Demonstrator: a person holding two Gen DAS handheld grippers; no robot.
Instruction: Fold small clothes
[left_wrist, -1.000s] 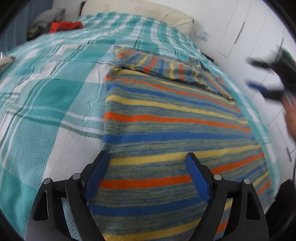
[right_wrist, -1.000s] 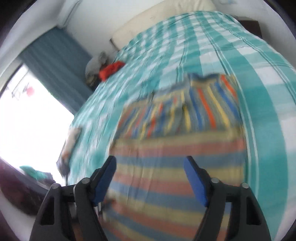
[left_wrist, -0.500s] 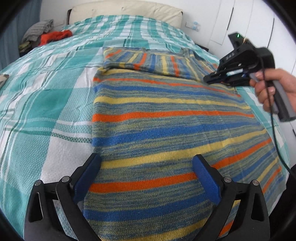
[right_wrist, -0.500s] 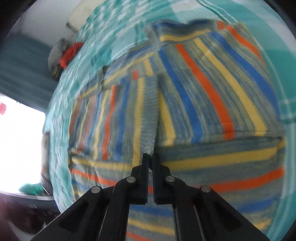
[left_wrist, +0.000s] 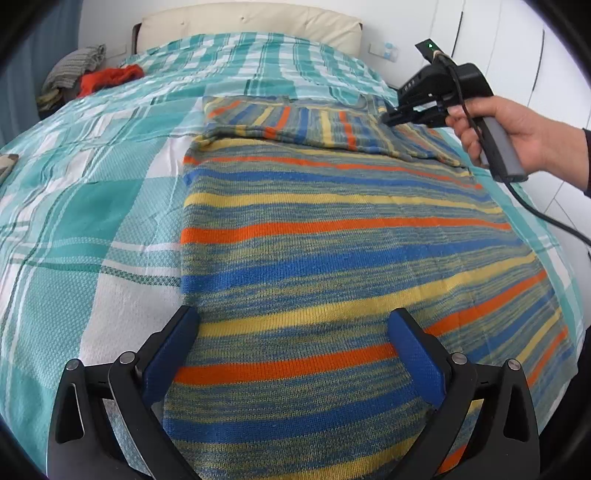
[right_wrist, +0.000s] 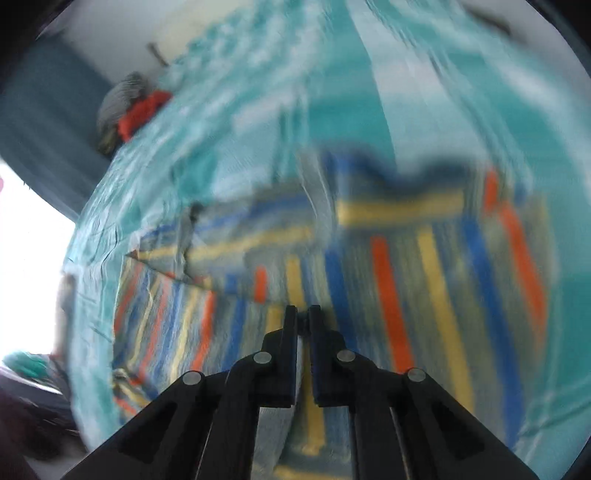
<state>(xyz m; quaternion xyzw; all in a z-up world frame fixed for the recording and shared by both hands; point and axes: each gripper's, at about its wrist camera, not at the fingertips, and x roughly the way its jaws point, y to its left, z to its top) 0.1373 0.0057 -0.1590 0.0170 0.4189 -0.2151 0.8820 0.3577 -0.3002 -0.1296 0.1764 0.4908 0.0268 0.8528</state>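
A knitted sweater (left_wrist: 332, 236) with orange, blue and yellow stripes lies flat on the bed, its sleeves folded across the far end. My left gripper (left_wrist: 291, 343) is open and empty, its blue pads just above the sweater's near hem. My right gripper (left_wrist: 388, 119) is at the sweater's far right, at the folded sleeve, held by a hand. In the blurred right wrist view the right gripper (right_wrist: 303, 317) has its jaws together over the sweater (right_wrist: 406, 295); whether cloth is pinched between them cannot be told.
The bed has a teal and white checked cover (left_wrist: 92, 192). A cream headboard (left_wrist: 251, 22) stands at the far end. A heap of orange and grey clothes (left_wrist: 88, 77) lies at the far left. White wardrobe doors (left_wrist: 517, 55) are on the right.
My right gripper came down from beside the bed to the sweater's far right end and closed its jaws. My left gripper stayed open over the near hem.
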